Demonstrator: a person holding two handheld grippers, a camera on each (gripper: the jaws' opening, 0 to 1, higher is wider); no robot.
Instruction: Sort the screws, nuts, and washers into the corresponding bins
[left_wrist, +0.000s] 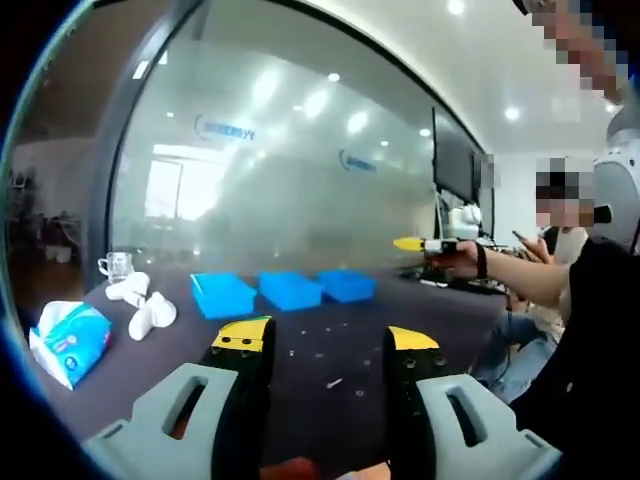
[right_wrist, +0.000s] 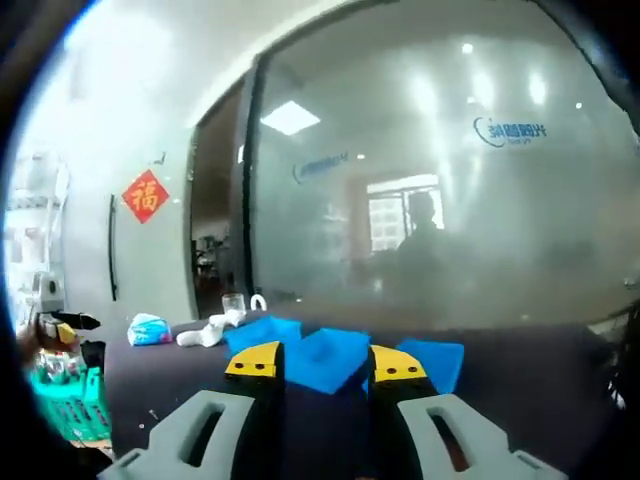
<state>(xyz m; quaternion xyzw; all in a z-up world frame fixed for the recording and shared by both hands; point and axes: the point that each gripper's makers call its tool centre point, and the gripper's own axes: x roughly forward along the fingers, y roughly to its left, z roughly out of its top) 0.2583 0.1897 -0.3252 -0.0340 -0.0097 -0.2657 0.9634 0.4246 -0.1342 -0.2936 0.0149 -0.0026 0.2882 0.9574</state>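
Both views low over table, sharing blue bins

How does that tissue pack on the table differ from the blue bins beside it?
In the left gripper view, the tissue pack is a soft, crumpled packet, blue and white with tissue poking out; the blue bins are rigid open trays of one solid blue. The pack lies alone near the table edge; the three bins stand in a row farther back. Both rest on the same dark table.
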